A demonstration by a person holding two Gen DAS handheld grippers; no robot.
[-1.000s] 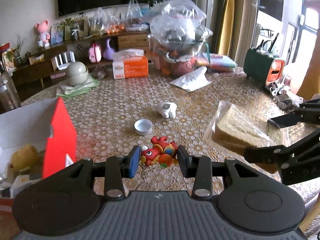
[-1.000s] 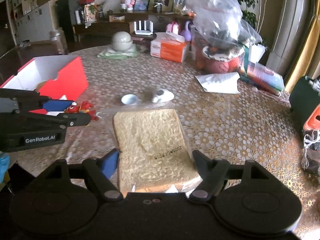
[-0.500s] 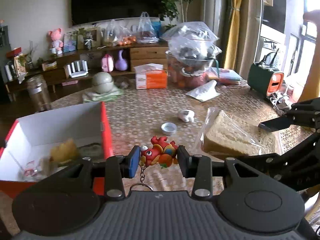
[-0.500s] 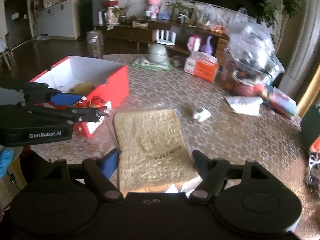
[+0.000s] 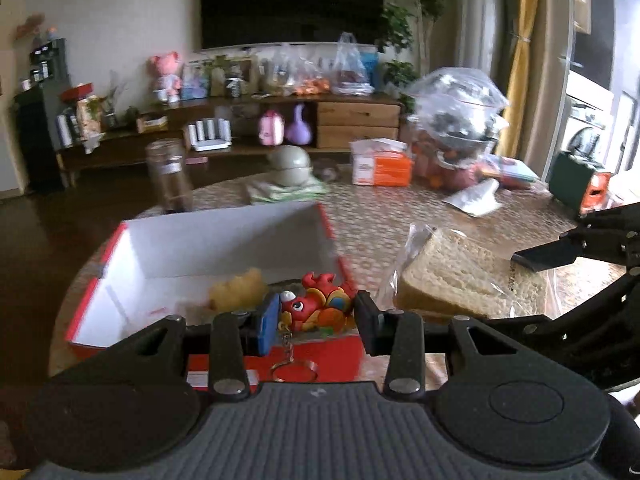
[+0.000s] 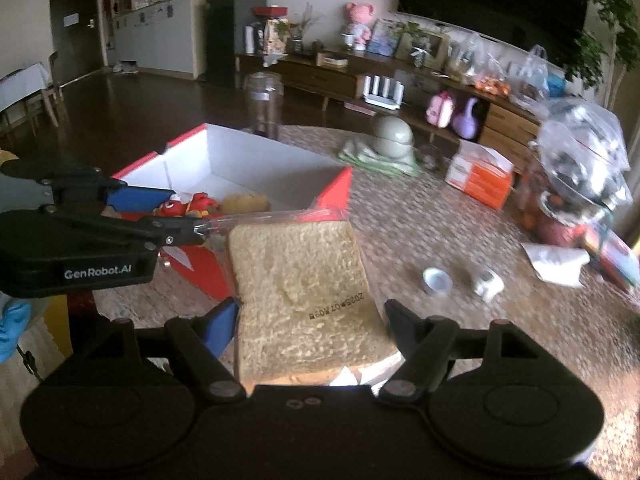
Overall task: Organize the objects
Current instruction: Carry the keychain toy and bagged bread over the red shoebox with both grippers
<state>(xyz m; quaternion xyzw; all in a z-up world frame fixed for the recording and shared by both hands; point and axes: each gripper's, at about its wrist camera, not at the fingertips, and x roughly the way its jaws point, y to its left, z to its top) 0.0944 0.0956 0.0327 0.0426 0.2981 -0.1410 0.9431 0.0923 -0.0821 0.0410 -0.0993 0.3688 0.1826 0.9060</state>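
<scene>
Left gripper [image 5: 316, 312] clamped on red toy [image 5: 316, 306], above box [image 5: 224, 236] near edge. Right gripper [image 6: 312, 320] wide, pinching bagged bread [image 6: 304, 292], box at 10 o'clock.

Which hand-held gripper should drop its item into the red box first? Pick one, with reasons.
Left. The left hand-held gripper holds the red toy keychain at the red box's near edge, above its open inside. The right hand-held gripper holds the bagged bread beside the box, over the table.
</scene>
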